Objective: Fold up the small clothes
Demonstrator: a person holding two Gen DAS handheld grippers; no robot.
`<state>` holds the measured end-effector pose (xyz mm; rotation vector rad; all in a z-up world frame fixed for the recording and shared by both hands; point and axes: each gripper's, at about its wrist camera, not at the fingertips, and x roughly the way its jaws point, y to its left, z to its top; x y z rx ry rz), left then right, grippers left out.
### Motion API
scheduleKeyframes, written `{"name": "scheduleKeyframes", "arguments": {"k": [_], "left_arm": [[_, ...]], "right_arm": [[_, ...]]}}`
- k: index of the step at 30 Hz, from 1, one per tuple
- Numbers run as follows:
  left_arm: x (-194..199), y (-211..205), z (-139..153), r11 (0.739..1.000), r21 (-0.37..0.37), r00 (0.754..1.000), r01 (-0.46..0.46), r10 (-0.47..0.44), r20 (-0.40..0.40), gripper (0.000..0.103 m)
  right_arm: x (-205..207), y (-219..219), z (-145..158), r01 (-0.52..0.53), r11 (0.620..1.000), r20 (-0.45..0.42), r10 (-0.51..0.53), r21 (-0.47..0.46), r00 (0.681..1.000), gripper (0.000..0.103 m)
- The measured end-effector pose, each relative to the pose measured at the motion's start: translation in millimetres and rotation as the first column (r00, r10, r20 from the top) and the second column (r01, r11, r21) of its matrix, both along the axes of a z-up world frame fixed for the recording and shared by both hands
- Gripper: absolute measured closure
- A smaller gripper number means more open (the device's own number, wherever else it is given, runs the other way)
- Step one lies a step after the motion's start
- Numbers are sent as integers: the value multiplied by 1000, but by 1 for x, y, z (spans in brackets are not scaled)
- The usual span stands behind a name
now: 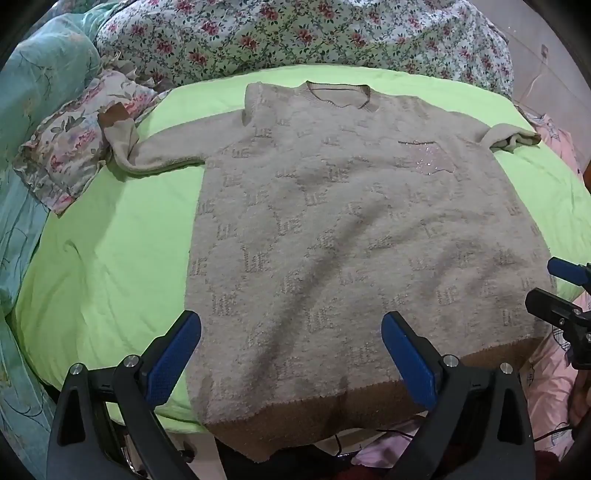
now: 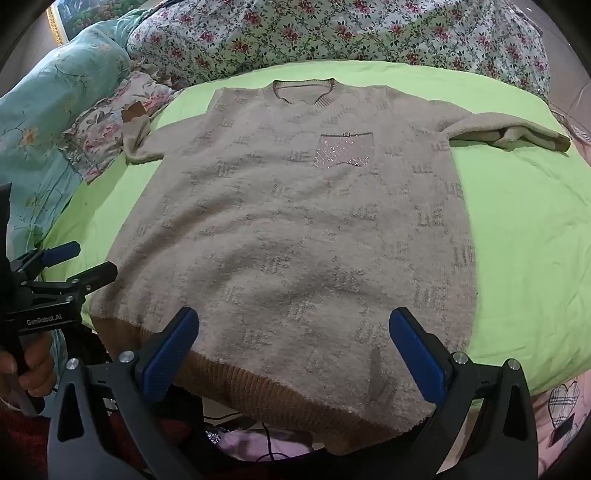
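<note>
A beige knit sweater [image 1: 332, 236] lies face up and spread flat on a lime-green bedsheet [image 1: 110, 258], collar [image 1: 338, 94] at the far end and brown ribbed hem [image 1: 332, 413] at the near edge, where it droops slightly over the side of the bed. Its long axis runs near to far, straight away from both tools, so each looks up the garment from the hem end.

The left gripper [image 1: 291, 354] hovers over the hem near the sweater's left edge, its 2 blue pads [image 1: 173, 354] wide apart and holding nothing. The right gripper [image 2: 293, 354] hovers over the hem toward the right edge, pads [image 2: 417, 354] equally wide apart and empty. Neither appears to touch the knit, though contact is hard to rule out from these angles.

The left sleeve [image 1: 147, 151] trails out and bends up onto a floral pillow [image 1: 66, 147]; the right sleeve [image 2: 517, 134] stretches out with its cuff doubled back. A sequinned chest pocket [image 2: 343, 149] sits right of centre.

No fold looks made yet. Each tool is nearest its own hem corner, and the sleeves lie far from both, so a sleeve-in fold would need a long reach forward, left tool to left sleeve, right to right. A floral quilt [image 2: 332, 33] is bunched beyond the collar.
</note>
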<state>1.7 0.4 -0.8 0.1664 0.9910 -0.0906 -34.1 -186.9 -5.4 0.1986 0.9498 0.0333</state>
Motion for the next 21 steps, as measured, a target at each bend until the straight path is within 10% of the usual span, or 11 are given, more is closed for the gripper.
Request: {"name": "scheduleKeyframes", "arguments": {"k": [21], "left_arm": [[1,-10,0,1000,9,1000,10,-10,24,4]], "right_arm": [[-4,-1,2,2,1000,22,-2,11,1000,0]]}}
